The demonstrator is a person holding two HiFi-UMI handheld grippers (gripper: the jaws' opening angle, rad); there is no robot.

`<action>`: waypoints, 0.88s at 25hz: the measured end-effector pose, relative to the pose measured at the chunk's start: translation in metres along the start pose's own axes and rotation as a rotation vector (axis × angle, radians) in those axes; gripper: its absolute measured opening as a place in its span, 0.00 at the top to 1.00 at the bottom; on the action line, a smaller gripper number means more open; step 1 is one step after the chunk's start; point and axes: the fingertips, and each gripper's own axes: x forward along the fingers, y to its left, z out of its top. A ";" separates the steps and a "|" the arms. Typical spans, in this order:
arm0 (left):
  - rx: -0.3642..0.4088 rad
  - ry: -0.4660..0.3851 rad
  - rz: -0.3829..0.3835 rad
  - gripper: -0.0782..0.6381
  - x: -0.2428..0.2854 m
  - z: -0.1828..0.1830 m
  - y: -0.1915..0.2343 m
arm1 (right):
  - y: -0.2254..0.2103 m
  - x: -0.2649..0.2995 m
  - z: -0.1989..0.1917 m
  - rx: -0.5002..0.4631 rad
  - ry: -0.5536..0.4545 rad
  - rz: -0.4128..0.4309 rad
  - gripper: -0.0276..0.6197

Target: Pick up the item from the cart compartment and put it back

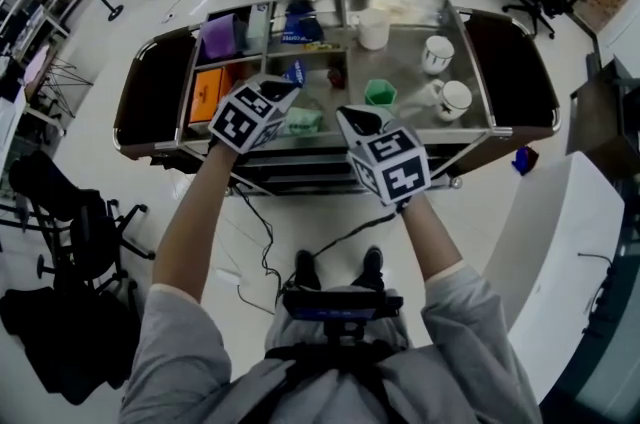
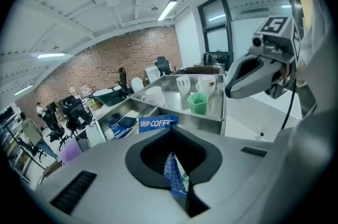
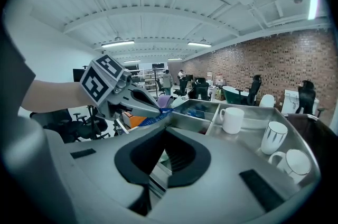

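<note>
Left gripper (image 2: pixel 182 194) pinches a blue patterned sachet (image 2: pixel 173 173) above the steel cart (image 1: pixel 405 72); right gripper (image 3: pixel 142 191) hovers alongside, jaws together, empty

1. Head cam sits high, staring steeply down over the cart (image 1: pixel 400 62).
2. Left gripper cam: low, close, looking across the cart top.
3. Right gripper cam: same deal; both catch the mugs (image 2: pixel 206 84) (image 3: pixel 274 137).

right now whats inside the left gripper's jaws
The left gripper is shut on a thin blue packet with a white line pattern. The jaws cover its lower part, so its full length and any label cannot be seen.
</note>
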 end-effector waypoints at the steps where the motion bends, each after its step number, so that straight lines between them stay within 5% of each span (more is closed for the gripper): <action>1: -0.020 -0.026 0.007 0.88 -0.007 0.004 -0.002 | 0.000 -0.001 0.000 0.000 -0.003 -0.001 0.94; 12: -0.228 -0.248 0.070 0.88 -0.078 0.011 -0.030 | 0.009 -0.020 -0.001 -0.011 -0.053 0.028 0.94; 22: -0.456 -0.381 0.174 0.88 -0.130 -0.033 -0.046 | 0.009 -0.046 -0.013 0.009 -0.088 0.062 0.94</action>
